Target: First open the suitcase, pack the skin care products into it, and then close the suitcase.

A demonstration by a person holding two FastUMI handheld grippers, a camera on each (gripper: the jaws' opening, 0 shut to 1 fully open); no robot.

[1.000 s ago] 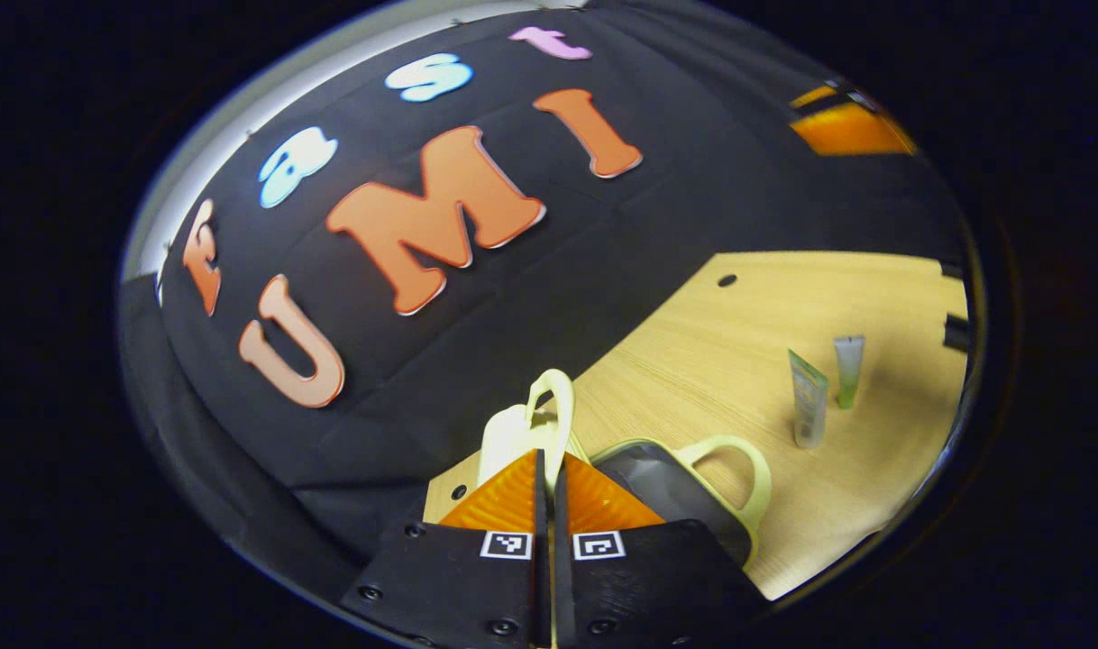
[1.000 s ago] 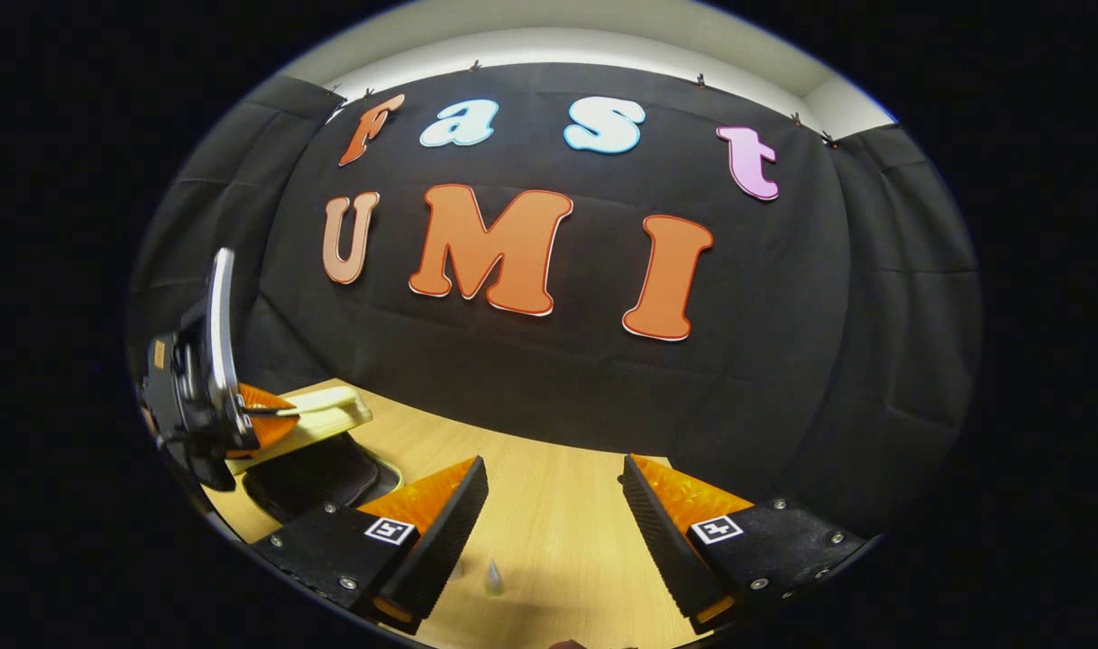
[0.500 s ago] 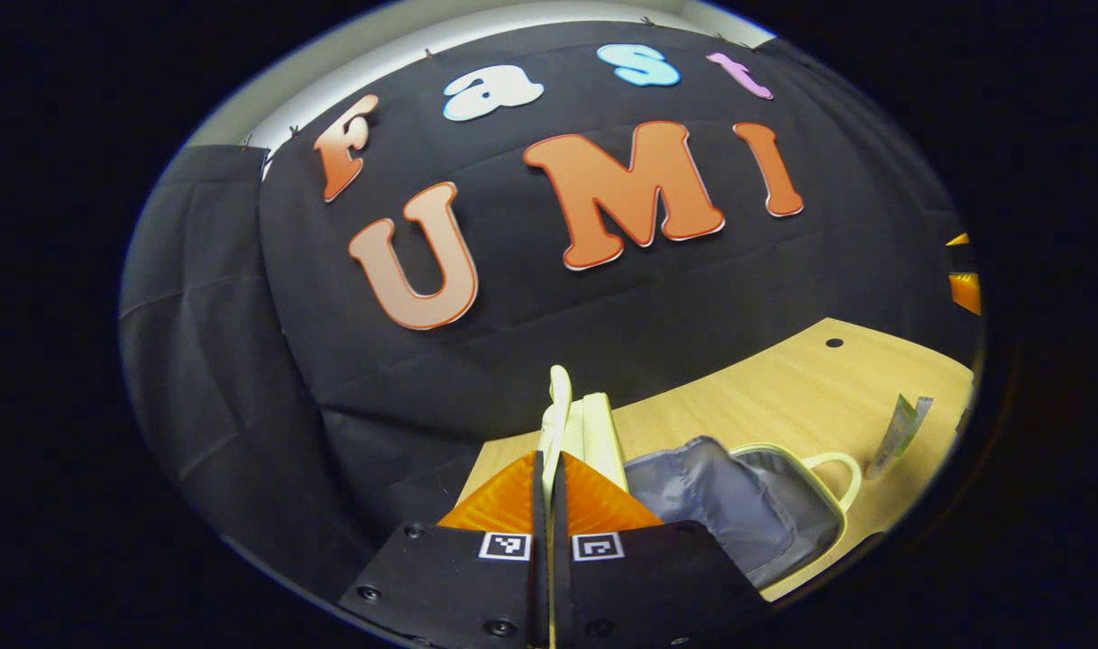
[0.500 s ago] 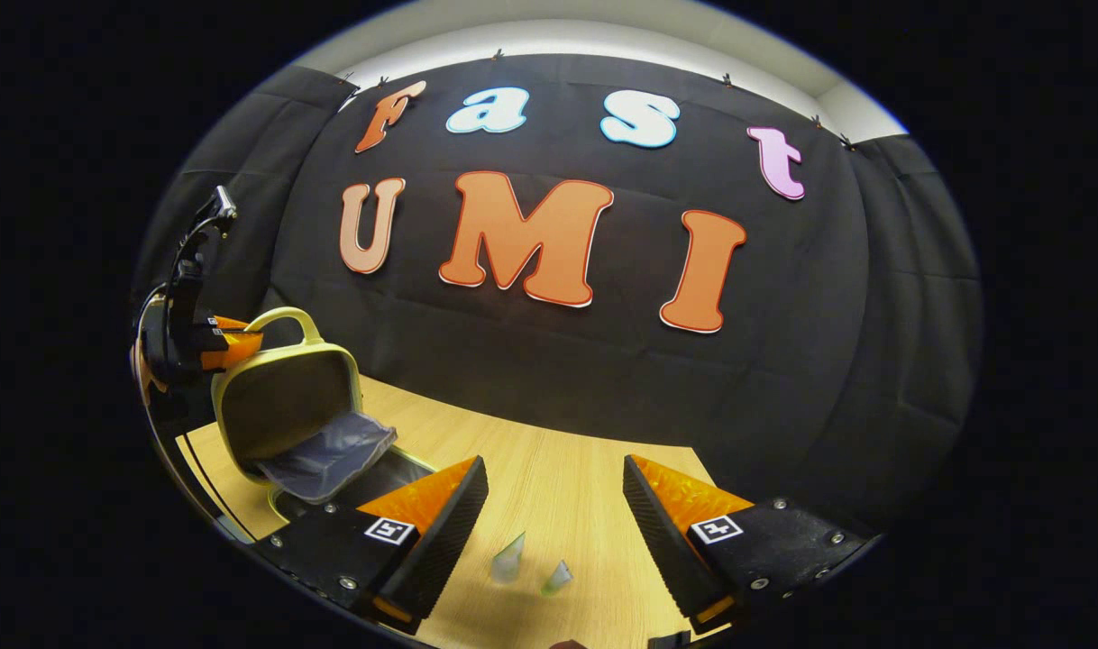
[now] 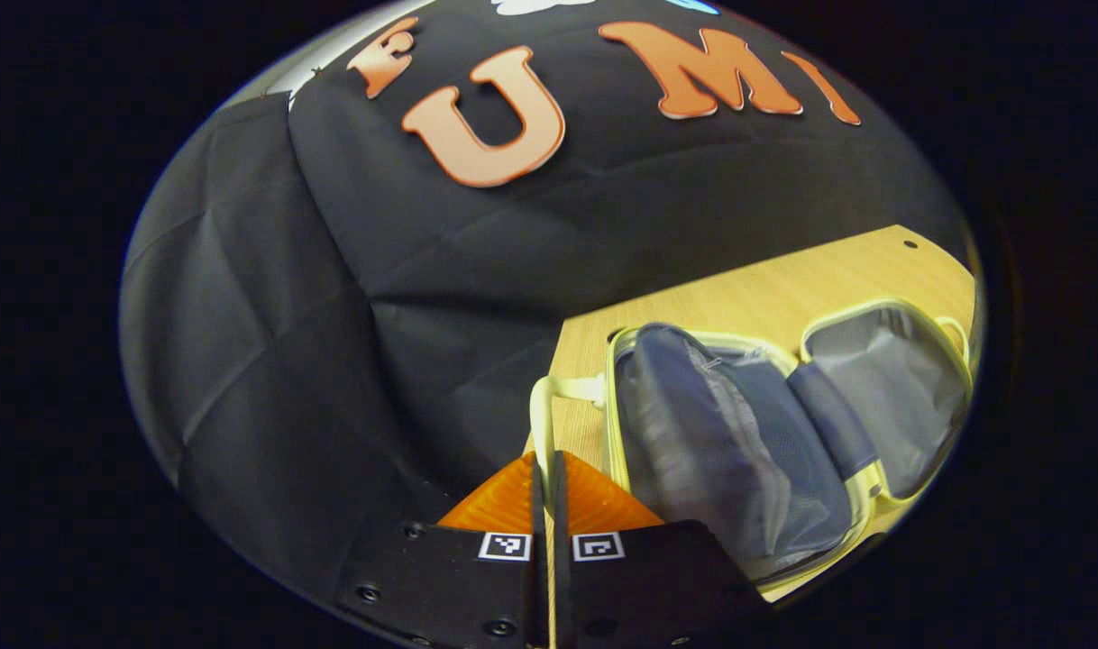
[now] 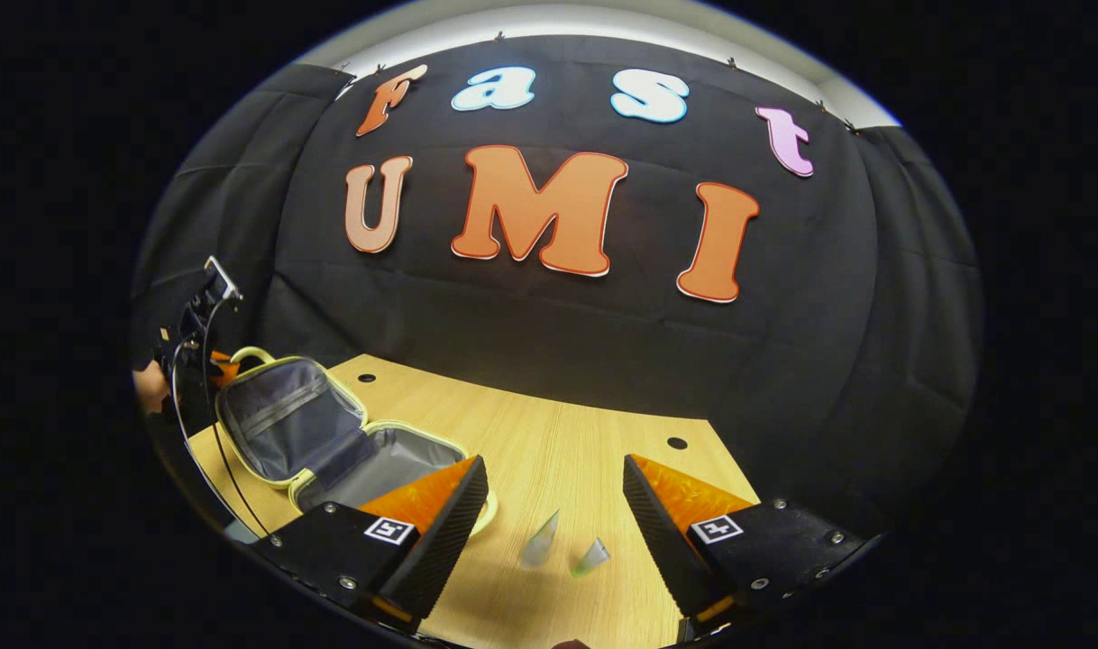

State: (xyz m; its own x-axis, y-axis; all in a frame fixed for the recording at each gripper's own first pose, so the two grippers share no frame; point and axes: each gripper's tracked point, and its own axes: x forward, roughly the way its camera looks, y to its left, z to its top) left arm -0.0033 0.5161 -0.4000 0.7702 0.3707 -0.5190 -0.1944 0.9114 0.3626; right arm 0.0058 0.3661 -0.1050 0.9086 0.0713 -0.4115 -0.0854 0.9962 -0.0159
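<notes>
The pale yellow suitcase [image 5: 693, 433] lies open on the wooden table, both halves showing grey lining. My left gripper [image 5: 545, 464] is shut on the lid's yellow handle [image 5: 542, 406] at the table's left edge. In the right gripper view the open suitcase [image 6: 288, 415] is at the left, with the left gripper [image 6: 217, 365] behind its raised lid. My right gripper [image 6: 553, 514] hangs open over the table, holding nothing. Two small skin care tubes, one clear-grey [image 6: 540, 541] and one green-tipped [image 6: 592, 557], stand just below and between its fingers.
The wooden table [image 6: 558, 442] has small round holes near its back edge, one of them [image 6: 677, 443] ahead of the right gripper. Black cloth wall runs close behind the table. A cable [image 6: 208, 433] hangs from the left gripper beside the suitcase.
The left gripper has swung the lid by its handle from nearly shut to fully open. The right gripper has stayed open and tipped down a little, so the tubes show more.
</notes>
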